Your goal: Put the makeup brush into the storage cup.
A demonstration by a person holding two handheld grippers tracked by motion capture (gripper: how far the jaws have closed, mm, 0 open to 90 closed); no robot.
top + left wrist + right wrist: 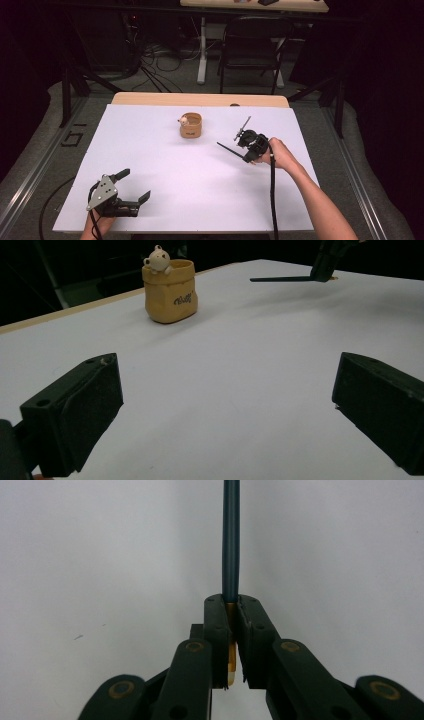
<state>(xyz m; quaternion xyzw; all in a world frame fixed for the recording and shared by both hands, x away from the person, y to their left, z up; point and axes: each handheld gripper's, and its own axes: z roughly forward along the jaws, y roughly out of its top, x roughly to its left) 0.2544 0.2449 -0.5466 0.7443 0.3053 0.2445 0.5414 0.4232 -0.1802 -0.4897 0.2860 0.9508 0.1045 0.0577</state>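
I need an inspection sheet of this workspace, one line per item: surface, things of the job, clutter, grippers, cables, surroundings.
Surface: white table top, with a wooden strip along the far edge.
Job's things: thin dark stick with a yellowish end, clamped in the right gripper; tan pouch-shaped holder upright near the far middle, a small bear figure at its rim.
Clutter: nothing seen.
Grippers: right gripper shut on the stick, held above the table right of the holder; left gripper open, nothing between its jaws, at the near left corner.
Cables: one black cable trails from the right gripper; loose cables on the floor beyond the table.
Surroundings: black chair, dark room.
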